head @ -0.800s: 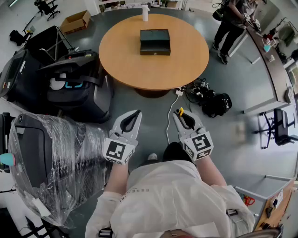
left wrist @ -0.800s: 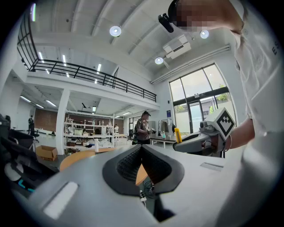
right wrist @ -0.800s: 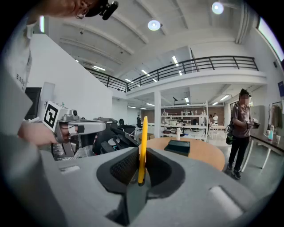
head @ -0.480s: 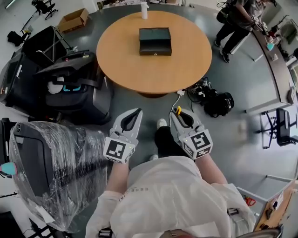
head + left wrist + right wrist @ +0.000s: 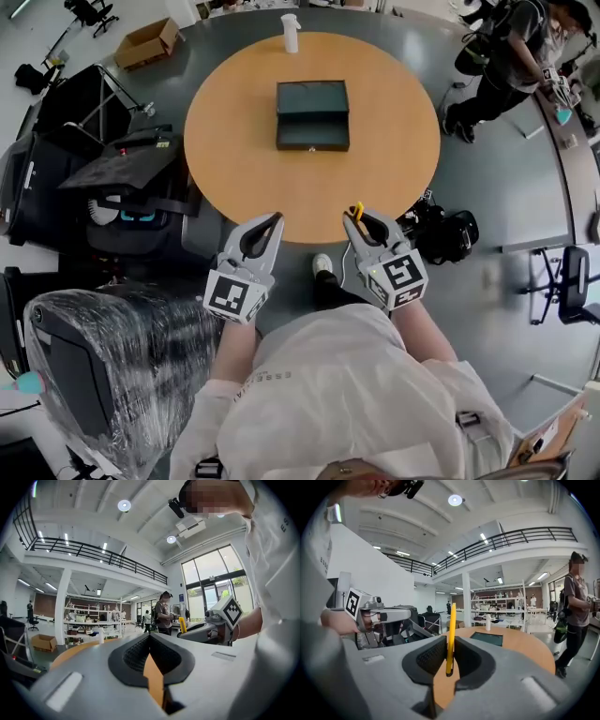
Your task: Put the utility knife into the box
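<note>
Since the earlier frames, the round table (image 5: 234,169) has been brought much closer, and both grippers are now held over its near edge rather than above the grey floor (image 5: 525,234). The person (image 5: 511,66) standing past the table's far right side is seen shifted in the head view as well.

The utility knife (image 5: 357,210) is held in the right gripper (image 5: 358,219). In the right gripper view its yellow body (image 5: 450,630) is clamped upright between the 2 jaws, which are closed only as far as the narrow handle allows, and most of its length is seen standing up beyond the jaw tips. The knife is well apart from the box (image 5: 312,114), a dark, shallow case that lies on the table between its middle and its far edge. A white bottle (image 5: 291,33) stands at the far edge, beyond the box.

The left gripper (image 5: 273,221) is held just beside the right one, also over the near edge. In the left gripper view its 2 jaws are seen brought together at the tips with nothing between them; only the orange tabletop (image 5: 153,681) shows through the gap behind the tips. A cardboard carton (image 5: 145,42) is seen on the floor beyond the table's far left side.
</note>
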`<move>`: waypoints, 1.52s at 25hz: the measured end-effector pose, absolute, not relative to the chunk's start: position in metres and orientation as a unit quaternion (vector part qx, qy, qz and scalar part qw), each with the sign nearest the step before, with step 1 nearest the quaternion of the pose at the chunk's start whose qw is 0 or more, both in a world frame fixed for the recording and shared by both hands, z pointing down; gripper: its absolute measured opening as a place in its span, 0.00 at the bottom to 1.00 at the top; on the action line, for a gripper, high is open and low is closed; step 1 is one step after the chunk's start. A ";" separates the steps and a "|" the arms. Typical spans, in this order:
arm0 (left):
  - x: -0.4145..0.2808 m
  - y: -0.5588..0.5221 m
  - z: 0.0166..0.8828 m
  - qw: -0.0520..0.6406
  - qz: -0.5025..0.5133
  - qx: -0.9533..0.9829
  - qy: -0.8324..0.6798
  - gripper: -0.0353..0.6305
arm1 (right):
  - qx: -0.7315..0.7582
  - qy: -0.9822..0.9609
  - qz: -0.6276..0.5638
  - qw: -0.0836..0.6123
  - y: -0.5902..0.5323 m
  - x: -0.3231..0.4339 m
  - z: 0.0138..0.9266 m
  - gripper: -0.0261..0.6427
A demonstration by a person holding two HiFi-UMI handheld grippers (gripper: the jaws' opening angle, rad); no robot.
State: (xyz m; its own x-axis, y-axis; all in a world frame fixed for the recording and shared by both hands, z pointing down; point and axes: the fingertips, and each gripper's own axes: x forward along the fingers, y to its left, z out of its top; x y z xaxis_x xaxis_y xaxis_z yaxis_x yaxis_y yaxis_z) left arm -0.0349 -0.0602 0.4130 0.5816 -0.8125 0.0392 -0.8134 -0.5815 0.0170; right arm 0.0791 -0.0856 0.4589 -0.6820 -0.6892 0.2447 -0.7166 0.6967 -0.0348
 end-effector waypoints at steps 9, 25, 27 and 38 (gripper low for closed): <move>-0.045 -0.178 0.419 0.037 0.013 0.874 -0.485 0.07 | 0.358 -0.925 0.068 0.112 -0.214 0.073 0.444 0.10; -0.059 -0.285 0.440 0.072 0.015 0.888 -0.455 0.07 | 0.316 -0.918 0.113 0.209 -0.318 0.025 0.502 0.10; -0.062 -0.296 0.447 0.070 0.022 0.891 -0.448 0.07 | 0.301 -0.915 0.116 0.242 -0.335 0.014 0.525 0.10; -0.094 -0.339 0.492 0.113 0.035 0.889 -0.442 0.07 | 0.193 -0.865 0.174 0.430 -0.379 -0.021 0.676 0.10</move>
